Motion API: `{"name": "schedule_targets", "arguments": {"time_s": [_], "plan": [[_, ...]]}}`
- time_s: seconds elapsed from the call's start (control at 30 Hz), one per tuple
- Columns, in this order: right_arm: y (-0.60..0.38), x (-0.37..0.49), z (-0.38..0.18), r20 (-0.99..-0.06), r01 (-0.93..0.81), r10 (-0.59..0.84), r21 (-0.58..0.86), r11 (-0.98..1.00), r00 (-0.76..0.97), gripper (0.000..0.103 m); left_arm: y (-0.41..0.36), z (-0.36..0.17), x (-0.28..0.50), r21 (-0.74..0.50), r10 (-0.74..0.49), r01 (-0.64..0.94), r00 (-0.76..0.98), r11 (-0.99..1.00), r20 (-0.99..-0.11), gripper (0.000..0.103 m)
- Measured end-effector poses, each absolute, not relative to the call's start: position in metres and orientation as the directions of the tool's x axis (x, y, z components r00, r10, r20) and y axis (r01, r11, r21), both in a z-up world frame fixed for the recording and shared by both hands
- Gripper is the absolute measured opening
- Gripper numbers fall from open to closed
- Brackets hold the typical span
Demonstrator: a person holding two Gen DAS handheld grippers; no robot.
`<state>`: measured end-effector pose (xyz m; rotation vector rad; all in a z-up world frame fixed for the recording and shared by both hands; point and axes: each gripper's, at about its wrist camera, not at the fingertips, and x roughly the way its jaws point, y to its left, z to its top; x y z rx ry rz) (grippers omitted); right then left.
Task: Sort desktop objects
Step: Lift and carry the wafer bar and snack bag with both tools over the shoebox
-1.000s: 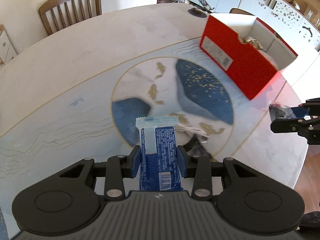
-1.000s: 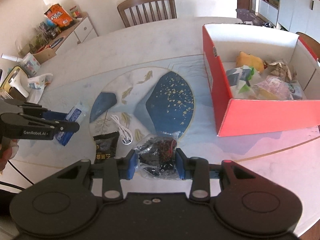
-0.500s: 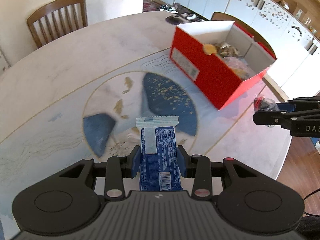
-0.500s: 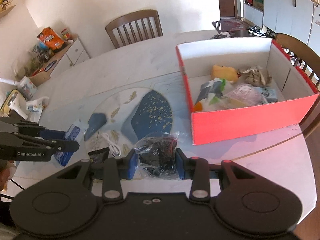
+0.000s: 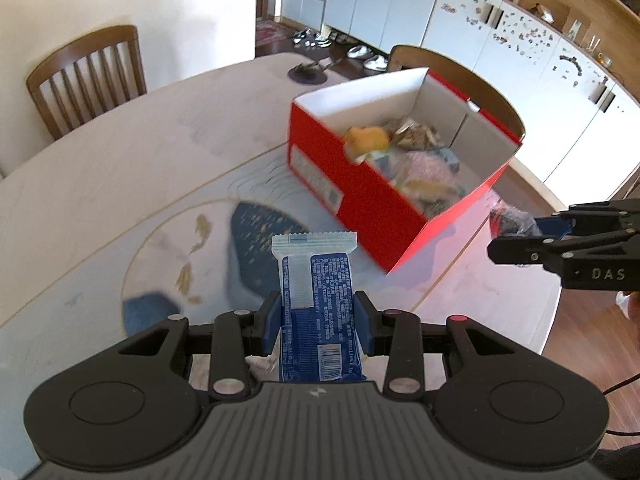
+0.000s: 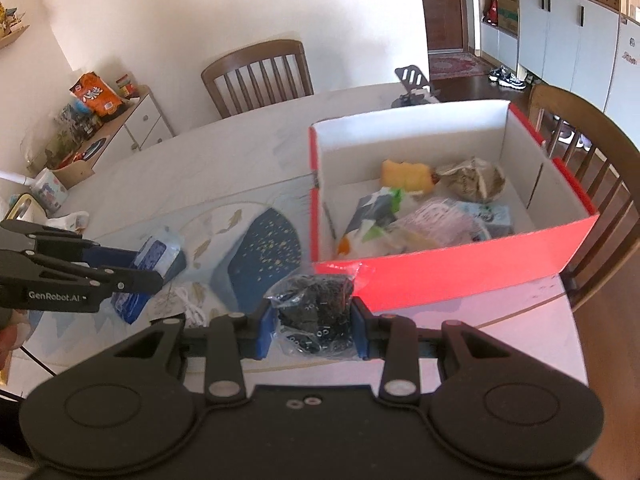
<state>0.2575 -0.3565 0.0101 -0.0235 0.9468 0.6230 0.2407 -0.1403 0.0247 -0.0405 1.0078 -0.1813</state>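
1. While both of my grippers hang above the table [image 5: 100,168], my left gripper [image 5: 316,322] is clamped on a blue-and-white snack wrapper [image 5: 316,292]; its blue pads [image 5: 270,322] press the long sides of the packet, whose crimped white end sticks out past my fingertips.
2. My right gripper [image 6: 312,326] is closed on a clear plastic bag of small dark items [image 6: 316,312]; the bag bulges above and below the pads [image 6: 266,330], and its knotted top points ahead of my fingertips.
3. Red cardboard box [image 6: 460,268], white inside, open at the top: ahead and to the right of my right fingers, its near red wall just beyond the bag. From my left fingers it lies ahead and to the right, well apart from the wrapper.
4. Box contents, lying loose on its floor: a yellow-orange piece [image 6: 406,174], a crumpled brownish packet [image 6: 472,180], a pale pink pouch [image 6: 440,220], a light blue packet [image 6: 486,216], and a white, green and dark wrapper [image 6: 380,208]. Further detail is blurred.
5. White cable [image 6: 192,308]: coiled on the table, just left of my right fingers and beneath the left gripper's wrapper as seen from the right wrist.
6. Round blue-and-gold fish-pattern design [image 5: 256,236]: on the table surface directly beneath and ahead of my left fingers.
7. Wooden chair [image 6: 258,76]: at the far table edge, well beyond both sets of fingers.
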Motion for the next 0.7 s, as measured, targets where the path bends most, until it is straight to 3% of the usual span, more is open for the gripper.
{"name": "schedule_targets", "arguments": {"time_s": [0.7], "plan": [[-0.408, 0.332, 0.020, -0.756, -0.503, 0.460, 0.202, 0.840, 0.465, 0.036, -0.220, 0.042, 0.314, -0.096, -0.208, 0.227, 0.543, 0.969, -0.814, 0.037]]}}
